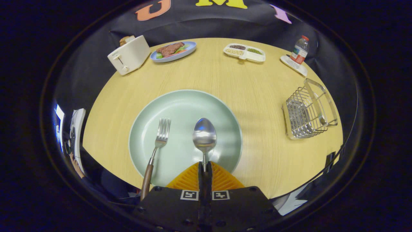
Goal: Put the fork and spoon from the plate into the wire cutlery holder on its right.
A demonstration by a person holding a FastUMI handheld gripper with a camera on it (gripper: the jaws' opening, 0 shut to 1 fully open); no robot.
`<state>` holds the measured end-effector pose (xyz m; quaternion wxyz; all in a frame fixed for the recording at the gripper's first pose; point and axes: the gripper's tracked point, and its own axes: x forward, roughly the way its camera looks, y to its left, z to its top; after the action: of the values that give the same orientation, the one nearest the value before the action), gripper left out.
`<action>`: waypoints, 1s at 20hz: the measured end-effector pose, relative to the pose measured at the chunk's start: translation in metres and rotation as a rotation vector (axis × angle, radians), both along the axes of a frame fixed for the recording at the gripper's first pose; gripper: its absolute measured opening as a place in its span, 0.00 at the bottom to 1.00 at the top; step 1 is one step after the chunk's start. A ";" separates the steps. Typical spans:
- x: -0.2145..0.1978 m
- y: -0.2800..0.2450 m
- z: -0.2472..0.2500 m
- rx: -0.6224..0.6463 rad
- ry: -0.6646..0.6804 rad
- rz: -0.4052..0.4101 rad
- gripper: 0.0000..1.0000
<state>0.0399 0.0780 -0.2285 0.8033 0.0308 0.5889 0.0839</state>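
Two fingers of the gripper [205, 165] are pressed together on the spoon [204, 135] handle, the bowl pointing to 12 o'clock over the pale green plate [180, 103]. At the spoon's 9 o'clock lies the wooden-handled fork [159, 141]. At 2 o'clock on the table [257, 90] stands the wire cutlery holder [307, 111].

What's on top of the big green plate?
A fork and a spoon lie on the green plate. The tongs are closed on the spoon's handle, covering most of it. The fork's wooden handle sticks out past the rim.
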 end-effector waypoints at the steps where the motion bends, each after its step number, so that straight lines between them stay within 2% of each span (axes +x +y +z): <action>1: 0.000 0.000 0.011 0.000 -0.015 0.007 0.01; 9: 0.011 -0.025 0.077 0.030 -0.085 -0.007 0.00; 15: 0.023 -0.107 0.122 -0.057 -0.117 -0.051 0.00; 18: 0.034 -0.150 0.128 -0.127 -0.113 -0.079 0.01; 20: 0.038 -0.164 0.123 -0.123 -0.070 -0.089 0.00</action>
<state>0.0781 -0.0858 -0.1056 0.8267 0.0047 0.5625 0.0127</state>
